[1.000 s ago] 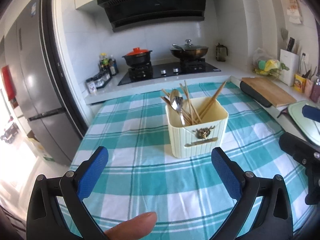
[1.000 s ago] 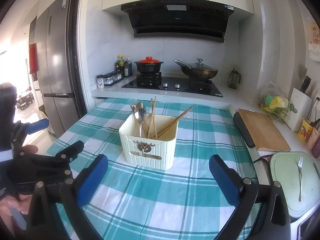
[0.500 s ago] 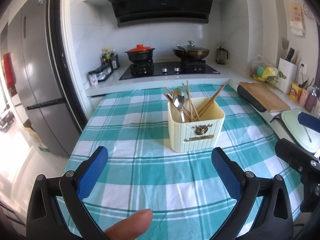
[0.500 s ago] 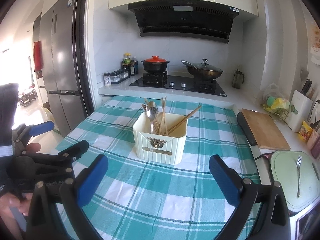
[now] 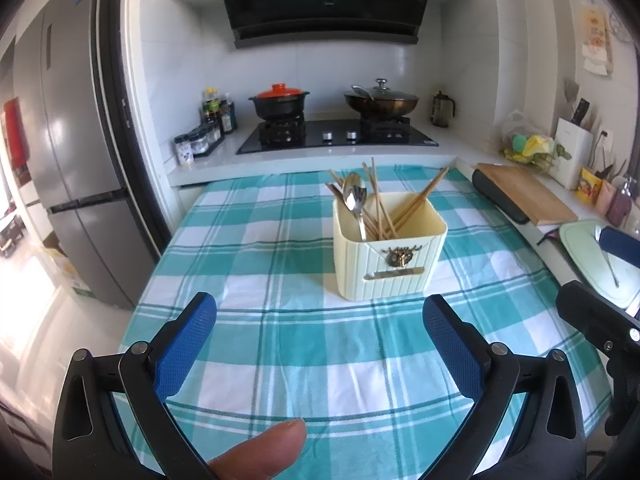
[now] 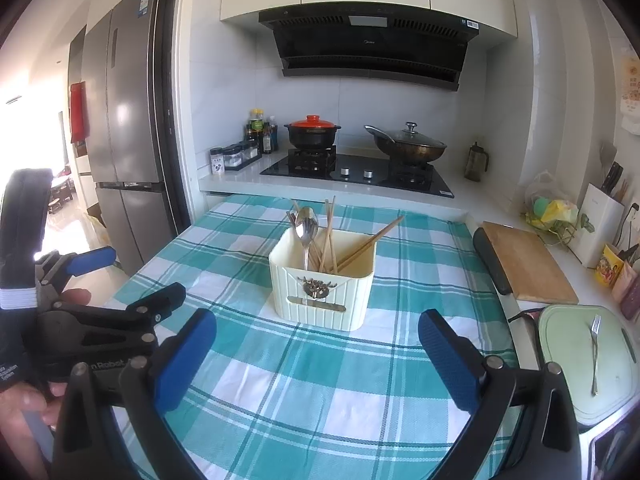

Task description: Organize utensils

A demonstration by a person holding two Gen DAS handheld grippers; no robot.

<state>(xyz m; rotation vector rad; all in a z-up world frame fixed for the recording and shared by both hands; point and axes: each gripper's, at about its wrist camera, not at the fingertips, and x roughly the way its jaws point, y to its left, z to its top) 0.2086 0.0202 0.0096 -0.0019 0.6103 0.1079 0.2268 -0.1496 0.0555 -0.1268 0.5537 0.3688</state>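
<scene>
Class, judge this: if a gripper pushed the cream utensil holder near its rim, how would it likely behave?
The cream utensil holder looks like thin plastic, so probably light. Chopsticks and a spoon lean above its rim, so it may tip. The checked tablecloth might bunch rather than let it slide.

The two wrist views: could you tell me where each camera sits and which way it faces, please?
Left wrist: on the left gripper, facing the cream utensil holder and stove; a fingertip and the right gripper's finger at its right edge show.
Right wrist: on the right gripper, facing the same way; the left gripper and hand show at its left.
Shared: holder, checked tablecloth, fork on a pale green board.
</scene>
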